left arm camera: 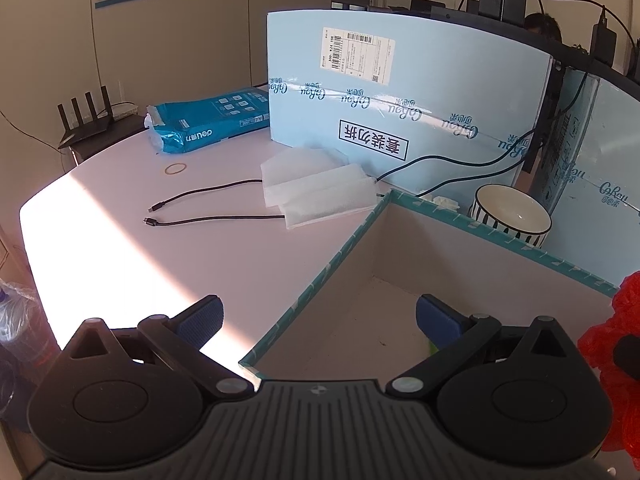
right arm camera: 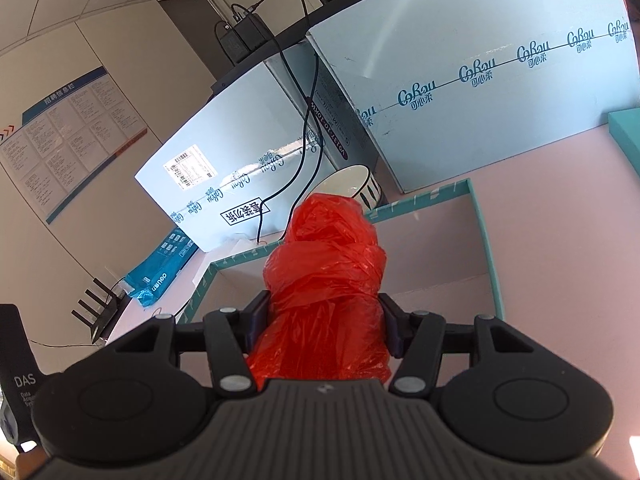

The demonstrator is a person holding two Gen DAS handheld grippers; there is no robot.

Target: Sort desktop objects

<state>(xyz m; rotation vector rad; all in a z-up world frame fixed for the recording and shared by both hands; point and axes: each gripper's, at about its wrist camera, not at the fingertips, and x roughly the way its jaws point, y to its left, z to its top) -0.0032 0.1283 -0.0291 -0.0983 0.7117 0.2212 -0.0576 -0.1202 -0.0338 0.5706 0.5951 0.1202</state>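
A red plastic bag bundle point(right arm camera: 324, 280) is clamped between the blue pads of my right gripper point(right arm camera: 323, 324), which is shut on it above the shallow teal-rimmed box point(right arm camera: 486, 240). The same red bag point(left arm camera: 616, 320) shows at the right edge of the left wrist view. My left gripper point(left arm camera: 318, 320) is open with nothing between its fingers; it hovers over the near corner of the teal-rimmed box point(left arm camera: 316, 284). A striped bowl point(left arm camera: 512, 216) stands behind the box. A white foam sheet point(left arm camera: 320, 188), two black cable ends point(left arm camera: 192, 208) and a rubber band point(left arm camera: 176, 168) lie on the pink desk.
Tall light-blue cartons point(left arm camera: 400, 92) wall off the back of the desk. A blue paper ream point(left arm camera: 208, 124) lies at the back left, with a black router point(left arm camera: 86, 120) beyond it. A teal lid point(right arm camera: 626, 136) sits at the right edge. Strong sunlight falls on the desk's left part.
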